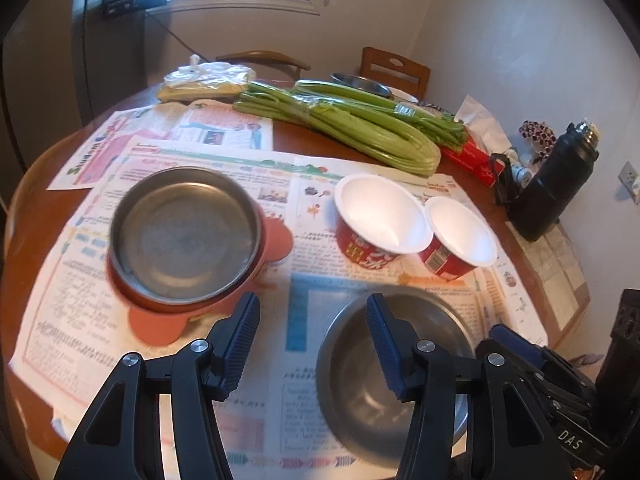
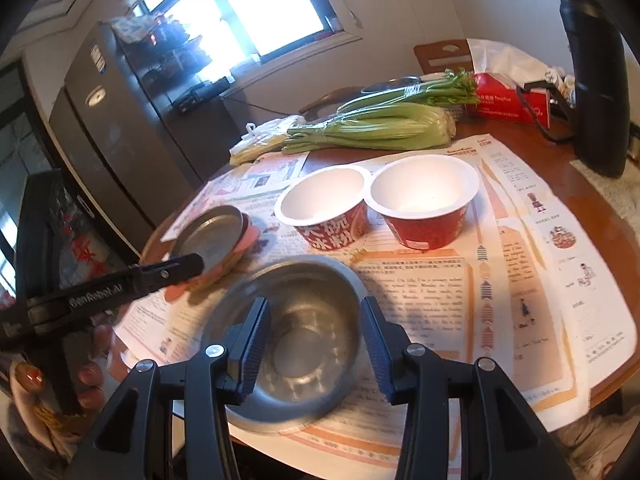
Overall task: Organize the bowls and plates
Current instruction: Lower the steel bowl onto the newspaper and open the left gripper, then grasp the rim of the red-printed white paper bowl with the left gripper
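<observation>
Round and wooden, our dining table [image 1: 316, 136] is spread with newspaper [image 1: 280, 248], and the bowls we must organize sit loose on it.

Nearest us is a small steel bowl [image 2: 296, 336]; the right gripper [image 2: 316, 344] hovers over it with its jaws apart and straddling the bowl, gripping nothing. The left gripper [image 1: 312, 344] hangs just left of that bowl, also spread and empty.

Further left, a shallow steel dish [image 1: 184, 232] already rests inside a terracotta-coloured eared bowl [image 1: 160, 320], which we judge to be the one nesting done. Behind, two red paper noodle bowls [image 1: 380, 220] stand side by side, rims touching, not stacked. One more steel bowl [image 1: 360, 82] lies at the far edge behind the celery [image 1: 360, 128].

We count three steel pieces, one terracotta bowl and two paper bowls. By our reckoning most of the job remains: the near bowl, the paper pair and the far bowl are ungathered.
</observation>
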